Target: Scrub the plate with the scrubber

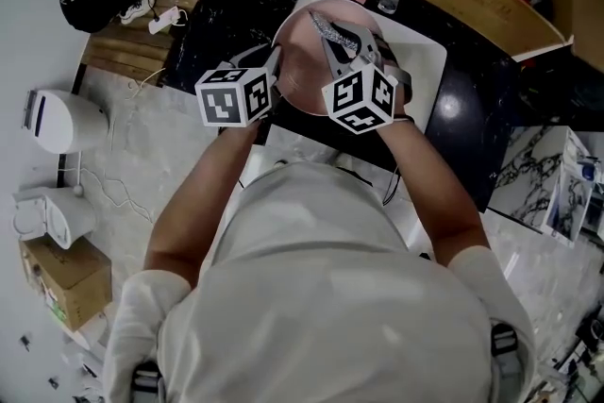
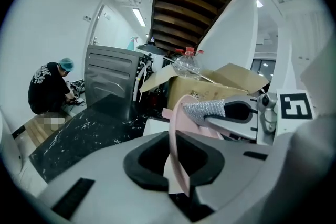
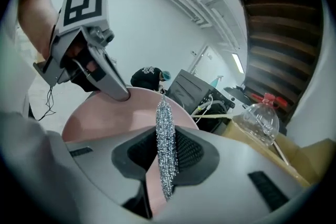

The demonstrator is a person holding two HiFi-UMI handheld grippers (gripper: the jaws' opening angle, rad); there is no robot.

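Pink plate [image 1: 304, 52], rigid, likely slick, clamped at nine-o'clock rim by left claw [image 1: 276, 75]; right claw [image 1: 347, 52] clenches pliant mesh scrubber [image 1: 330, 31].

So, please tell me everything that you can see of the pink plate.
The plate is round, plain pale pink and smooth, with a thin rim; it looks like plastic or glazed ceramic. It is lifted and tilted above a white tray, not lying flat. The left gripper clamps its rim, which shows edge-on between the jaws. The silvery scrubber in the right gripper lies against its face. No dirt shows on it.
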